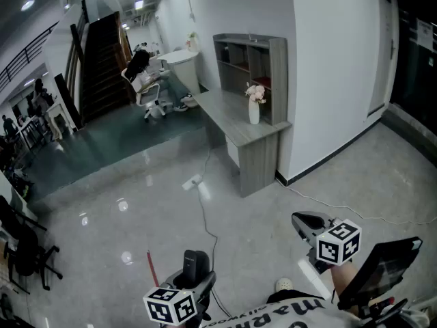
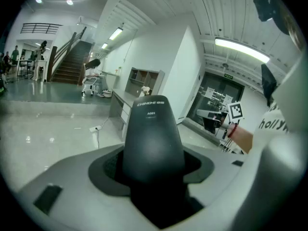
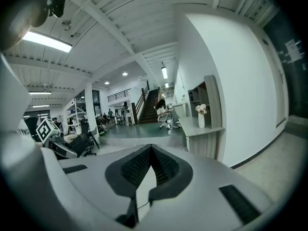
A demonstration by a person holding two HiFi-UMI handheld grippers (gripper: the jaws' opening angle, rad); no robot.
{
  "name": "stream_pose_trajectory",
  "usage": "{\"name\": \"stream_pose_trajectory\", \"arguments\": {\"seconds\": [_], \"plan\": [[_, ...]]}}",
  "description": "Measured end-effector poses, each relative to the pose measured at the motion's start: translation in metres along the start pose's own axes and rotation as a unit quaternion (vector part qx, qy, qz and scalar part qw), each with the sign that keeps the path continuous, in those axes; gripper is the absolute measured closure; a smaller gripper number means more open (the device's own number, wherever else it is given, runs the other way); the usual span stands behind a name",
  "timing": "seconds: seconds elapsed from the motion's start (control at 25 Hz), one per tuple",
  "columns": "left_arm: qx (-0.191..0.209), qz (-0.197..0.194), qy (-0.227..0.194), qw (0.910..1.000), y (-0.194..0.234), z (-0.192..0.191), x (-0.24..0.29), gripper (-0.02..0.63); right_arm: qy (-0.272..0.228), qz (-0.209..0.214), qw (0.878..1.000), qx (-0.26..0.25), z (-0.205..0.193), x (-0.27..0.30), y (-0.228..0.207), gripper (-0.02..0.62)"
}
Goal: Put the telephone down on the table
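My left gripper [image 1: 194, 279] is at the bottom of the head view, shut on a black telephone handset [image 1: 196, 264] that stands upright between the jaws. In the left gripper view the handset [image 2: 152, 137] fills the middle, with both pads pressed on its lower part. The grey table [image 1: 232, 120] stands well ahead against the white wall, with a white vase of pink flowers [image 1: 255, 105] on it. My right gripper [image 1: 308, 223] hangs at the lower right over the floor. Its jaws [image 3: 150, 149] are closed together with nothing in them.
A grey shelf unit [image 1: 250, 65] stands on the table's far end. A power strip [image 1: 193, 182] and its cable [image 1: 205, 224] lie on the glossy floor between me and the table. A black chair [image 1: 24, 249] is at the left, and a staircase [image 1: 102, 59] and an office chair [image 1: 147, 87] are further back.
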State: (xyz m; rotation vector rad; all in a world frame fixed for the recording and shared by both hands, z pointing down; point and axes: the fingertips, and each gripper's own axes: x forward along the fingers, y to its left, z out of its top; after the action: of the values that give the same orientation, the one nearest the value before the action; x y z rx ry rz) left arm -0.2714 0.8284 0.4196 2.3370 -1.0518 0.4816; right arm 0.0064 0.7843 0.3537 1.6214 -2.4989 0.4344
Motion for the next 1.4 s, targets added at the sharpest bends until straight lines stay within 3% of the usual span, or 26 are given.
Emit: {"name": "stream_pose_trajectory", "arguments": {"seconds": [0.28,0.48,0.76,1.4], "plan": [[-0.027,-0.008,-0.046,0.9985,0.003,0.011,-0.005,0.331,-0.009,0.008,1.000,0.013,0.008,0.010,-0.005,0.589],[-0.038,0.003,-0.058,0.9976,0.015,0.017,0.000,0.331,0.000,0.003,1.000,-0.014,0.011,0.028,-0.008,0.589],[-0.055,0.013,-0.070,0.9959,0.030,0.042,0.029,0.331,0.006,0.011,1.000,-0.012,0.022,0.079,-0.036,0.589],[-0.101,0.063,-0.123,0.9853,0.098,0.168,0.150,0.331,-0.002,0.059,0.998,-0.023,0.091,0.241,-0.148,0.589]]}}
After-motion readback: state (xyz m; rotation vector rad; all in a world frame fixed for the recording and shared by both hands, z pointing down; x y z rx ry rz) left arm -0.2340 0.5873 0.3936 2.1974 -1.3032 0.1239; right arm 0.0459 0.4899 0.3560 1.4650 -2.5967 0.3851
